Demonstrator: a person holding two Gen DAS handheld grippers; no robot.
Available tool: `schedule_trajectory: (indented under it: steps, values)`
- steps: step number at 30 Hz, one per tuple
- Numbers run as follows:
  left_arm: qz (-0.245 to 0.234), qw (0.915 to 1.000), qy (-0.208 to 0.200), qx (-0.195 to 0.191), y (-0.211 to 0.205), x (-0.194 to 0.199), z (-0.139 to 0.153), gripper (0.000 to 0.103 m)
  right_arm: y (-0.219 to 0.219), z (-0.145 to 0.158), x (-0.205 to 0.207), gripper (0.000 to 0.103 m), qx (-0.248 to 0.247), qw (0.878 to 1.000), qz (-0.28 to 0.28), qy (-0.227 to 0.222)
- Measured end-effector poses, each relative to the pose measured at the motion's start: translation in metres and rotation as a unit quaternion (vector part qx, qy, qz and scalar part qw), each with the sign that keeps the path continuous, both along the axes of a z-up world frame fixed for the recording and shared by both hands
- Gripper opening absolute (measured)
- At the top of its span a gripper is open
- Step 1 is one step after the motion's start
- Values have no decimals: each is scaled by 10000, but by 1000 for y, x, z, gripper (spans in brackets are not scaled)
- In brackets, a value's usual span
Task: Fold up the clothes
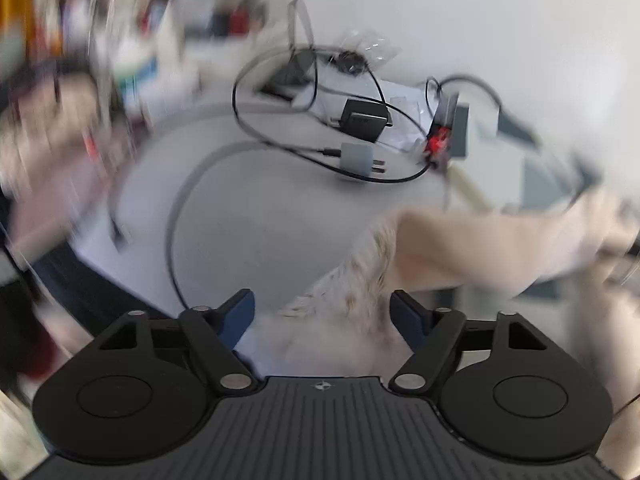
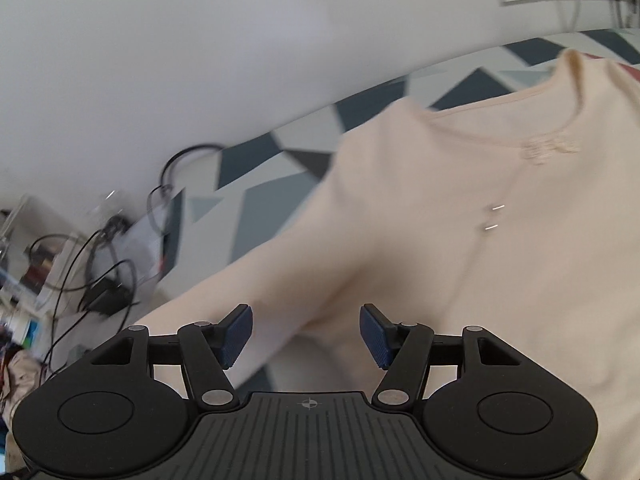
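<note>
1. Garment: cream long-sleeved top (image 2: 500,208), round neckline, small embroidered patch below the collar, spread on a blue-grey geometric-patterned surface (image 2: 256,196); one sleeve runs toward the grey bench (image 1: 260,208).
2. Left gripper (image 1: 322,312): jaws wide apart, holding nothing, fuzzy cream cloth between them; contact unclear, view blurred.
3. Right gripper (image 2: 306,334): jaws apart, empty, over the sleeve.
4. Black charger (image 1: 366,120) label unreadable.

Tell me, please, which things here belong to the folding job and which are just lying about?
For the job: cream shirt; left gripper, open; right gripper, open.

Lying about: black power adapter; grey plug; black cables; patterned mat.
</note>
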State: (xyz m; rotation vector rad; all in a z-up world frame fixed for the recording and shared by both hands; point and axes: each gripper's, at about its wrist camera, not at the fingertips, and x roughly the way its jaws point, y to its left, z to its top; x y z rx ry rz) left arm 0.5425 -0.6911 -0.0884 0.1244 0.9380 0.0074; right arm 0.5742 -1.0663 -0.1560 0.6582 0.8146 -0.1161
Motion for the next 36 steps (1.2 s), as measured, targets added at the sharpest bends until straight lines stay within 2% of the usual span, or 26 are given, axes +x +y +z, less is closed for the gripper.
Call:
schedule_trajectory:
  steps: [2, 3, 5, 6, 7, 8, 10, 12, 13, 15, 16, 17, 18, 19, 21, 22, 23, 24, 25, 26, 27, 29, 32, 34, 36]
  values:
    - [-502, 9951, -279, 807, -20, -8, -8, 79, 14, 3, 1, 57, 25, 10000, 83, -18]
    - [-746, 9908, -360, 1067, -29, -11, -11, 79, 20, 5, 2, 57, 12, 9999, 140, -24]
    - [-1211, 9832, -418, 1296, -43, -18, -13, 48, 21, 9, -1, 58, -168, 9997, 151, -18]
    - [-1414, 9818, -376, 1209, -49, -22, -11, 26, 21, 12, -3, 58, -278, 9995, 143, -14]
    - [-1582, 9810, -324, 1070, -54, -25, -7, 19, 20, 14, -4, 58, -387, 9992, 135, -9]
    - [-1740, 9801, -275, 915, -59, -28, -3, 18, 20, 17, -6, 58, -497, 9987, 126, -4]
    - [-2020, 9789, -124, 301, -65, -33, 10, 17, 19, 22, -10, 60, -716, 9974, 110, 6]
    - [-2259, 9704, 183, -837, -64, -34, 27, 16, 18, 27, -14, 62, -935, 9956, 94, 16]
    - [-2323, 9602, 384, -1501, -61, -33, 32, 16, 17, 29, -16, 63, -1045, 9945, 85, 21]
    - [-2347, 9265, 805, -2828, -52, -27, 35, 16, 16, 34, -20, 70, -1263, 9920, 69, 31]
    - [-2274, 9100, 985, -3325, -46, -24, 32, 16, 16, 36, -22, 72, -1372, 9905, 61, 36]
    - [-2112, 9013, 1123, -3610, -39, -19, 27, 16, 15, 38, -22, 74, -1484, 9889, 50, 46]
    - [-1912, 8964, 1241, -3802, -31, -14, 20, 17, 14, 39, -23, 74, -1598, 9871, 37, 60]
    - [-1626, 9045, 1302, -3721, -24, -10, 12, 18, 13, 39, -22, 74, -1686, 9856, 26, 102]
    - [-957, 9312, 1355, -3246, -10, -3, -5, 20, 14, 34, -20, 75, -1672, 9856, 77, 238]
    - [-636, 9456, 1353, -2890, -4, -1, -13, 21, 14, 32, -18, 75, -1645, 9858, 113, 308]
    - [-480, 9559, 1313, -2583, -2, -2, -16, 21, 15, 29, -17, 75, -1618, 9860, 148, 378]
    - [-408, 9632, 1261, -2337, -1, -4, -18, 28, 18, 26, -16, 75, -1600, 9860, 196, 432]
    - [-336, 9699, 1207, -2088, -1, -6, -19, 48, 22, 24, -16, 75, -1593, 9858, 258, 467]
    - [-264, 9758, 1152, -1839, 0, -8, -20, 58, 26, 22, -15, 75, -1588, 9855, 323, 496]
    - [-192, 9810, 1096, -1588, 1, -11, -22, 74, 30, 20, -15, 76, -1572, 9854, 386, 520]
    - [-47, 9892, 983, -1082, 2, -15, -25, 77, 37, 16, -14, 76, -1524, 9856, 472, 566]
    - [-287, 9962, 684, -450, -12, -23, -19, 80, 46, 13, -12, 78, -1487, 9853, 572, 624]
    - [-516, 9982, 292, 38, -28, -31, -15, 84, 52, 12, -11, 83, -1508, 9846, 607, 644]
    - [-798, 9958, -56, 437, -42, -40, -10, 88, 55, 13, -10, 88, -1552, 9837, 646, 638]
